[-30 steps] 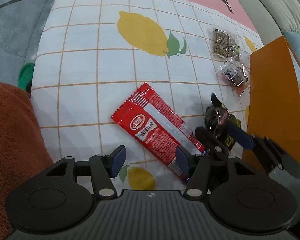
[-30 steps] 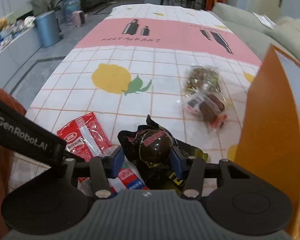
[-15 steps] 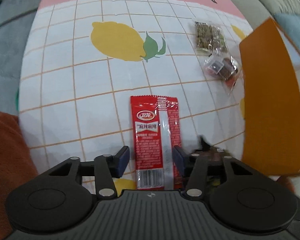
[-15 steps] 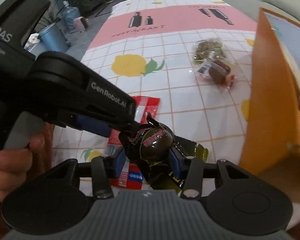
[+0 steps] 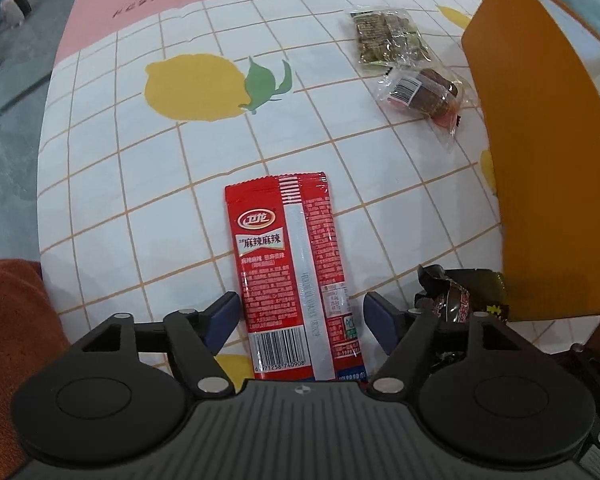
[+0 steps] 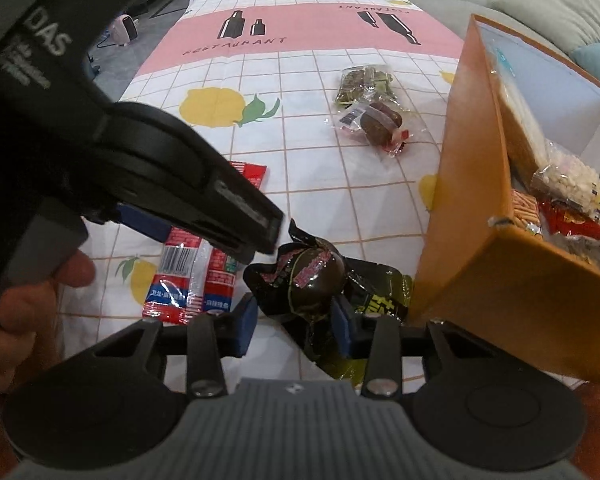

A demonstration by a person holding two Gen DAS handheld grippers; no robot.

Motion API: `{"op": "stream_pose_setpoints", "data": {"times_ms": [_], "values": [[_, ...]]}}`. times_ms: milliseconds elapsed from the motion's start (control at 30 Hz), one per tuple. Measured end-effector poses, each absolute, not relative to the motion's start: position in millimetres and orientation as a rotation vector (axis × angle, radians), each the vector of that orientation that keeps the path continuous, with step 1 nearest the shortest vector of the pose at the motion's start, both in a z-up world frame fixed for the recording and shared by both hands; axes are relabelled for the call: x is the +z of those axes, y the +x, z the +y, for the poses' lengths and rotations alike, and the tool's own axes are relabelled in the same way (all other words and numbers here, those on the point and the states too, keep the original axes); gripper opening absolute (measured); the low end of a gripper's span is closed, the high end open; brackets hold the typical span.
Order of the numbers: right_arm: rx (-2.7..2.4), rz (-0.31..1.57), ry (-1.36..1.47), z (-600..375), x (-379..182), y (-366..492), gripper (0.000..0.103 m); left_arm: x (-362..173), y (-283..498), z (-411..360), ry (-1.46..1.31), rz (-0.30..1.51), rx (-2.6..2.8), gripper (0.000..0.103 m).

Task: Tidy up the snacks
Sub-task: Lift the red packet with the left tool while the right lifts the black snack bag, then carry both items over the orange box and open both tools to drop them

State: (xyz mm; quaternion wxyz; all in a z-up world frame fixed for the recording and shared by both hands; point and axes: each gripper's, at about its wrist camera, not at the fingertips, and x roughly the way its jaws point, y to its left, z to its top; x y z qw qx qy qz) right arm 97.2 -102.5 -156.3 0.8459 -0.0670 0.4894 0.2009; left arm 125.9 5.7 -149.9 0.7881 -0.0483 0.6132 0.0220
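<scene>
While both claws work the near edge of the surface (image 5: 112, 184), the left claw (image 5: 300, 314) sits wide open with its blue pads either side of the red sachet (image 5: 294, 276), not yet pinching it. Red sachet: flat, long, glossy foil, white logo and a pale strip down the middle, barcode at the near end, lying lengthwise toward the camera on the grid-and-lemon cloth. Judged light, floppy and slippery; best taken across the narrow width near the barcode end, or it will slide or buckle. Right claw (image 6: 296, 320) is closed partway on the dark round snack (image 6: 316, 270), a shiny black-brown wrapper with pink print and twisted ends; pads seem to press it from both sides, though crumpled film hides the contact. It looks soft-wrapped around a firmer core, light, easy to crush if squeezed hard. Under it lies a dark packet with yellow print (image 6: 380, 300), touching the corner of the orange box (image 6: 472, 184). Orange box stands at the right, open, already holding several snack bags. Farther out, near the box wall, a clear pack of brown pieces (image 5: 386, 34) and a clear-wrapped dark sausage-like snack (image 5: 424, 92) lie just beside each other, untouched.
</scene>
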Motion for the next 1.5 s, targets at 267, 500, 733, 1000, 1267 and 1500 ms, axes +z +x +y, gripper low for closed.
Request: {"op": "stream_pose_setpoints", "data": {"times_ms": [267,500,733,1000,1267,1500], "values": [[0.435,1.006,-0.129,-103,-153,96,0.046,-152,124,0,-0.030,1.283,0.043,0.076],[0.457,0.927,-0.228,-88,-154,93,0.053,-148,119,8,-0.018,1.272,0.014,0.056],[0.456,0.894,-0.330,-79,-163,94,0.061,-146,113,21,-0.012,1.263,-0.014,0.049],[0.447,0.906,-0.332,-79,-170,97,0.054,-144,106,30,-0.057,1.258,-0.032,0.042],[0.470,0.876,-0.252,-89,-154,92,0.044,-126,93,34,-0.116,1.215,-0.057,0.040],[0.481,0.822,-0.148,-103,-117,79,0.042,-91,78,40,-0.176,1.159,-0.064,0.040]]}}
